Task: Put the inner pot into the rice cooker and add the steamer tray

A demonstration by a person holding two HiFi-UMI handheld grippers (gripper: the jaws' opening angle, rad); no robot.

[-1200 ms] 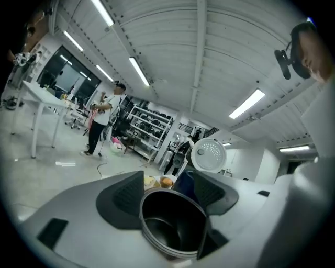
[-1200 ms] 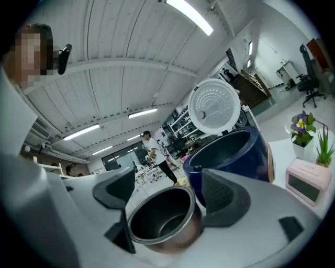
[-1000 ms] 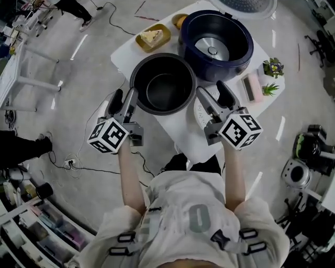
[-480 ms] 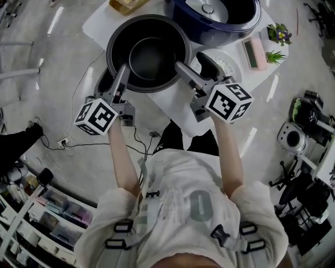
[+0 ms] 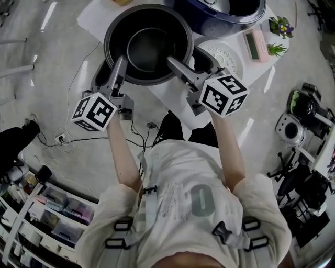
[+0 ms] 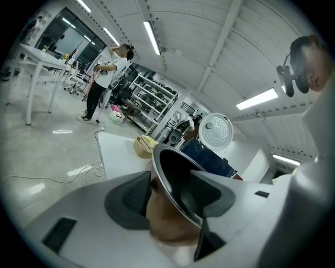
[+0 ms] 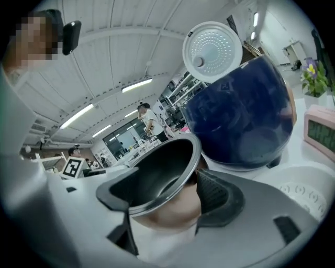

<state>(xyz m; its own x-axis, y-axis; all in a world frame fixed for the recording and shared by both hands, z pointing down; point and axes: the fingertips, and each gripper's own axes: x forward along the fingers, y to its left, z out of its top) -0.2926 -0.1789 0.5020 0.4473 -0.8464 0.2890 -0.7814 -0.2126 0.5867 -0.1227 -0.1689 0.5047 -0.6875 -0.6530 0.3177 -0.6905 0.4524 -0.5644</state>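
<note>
The left gripper [image 5: 110, 67] and right gripper [image 5: 185, 57] have dropped from beside the pot [image 5: 148, 48] onto its rim. Each now straddles the wall, and their jaws have just been closing.

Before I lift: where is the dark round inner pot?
The inner pot is top centre in the head view, at the white table's near edge, before the navy rice cooker, white steamer tray on its right.
</note>
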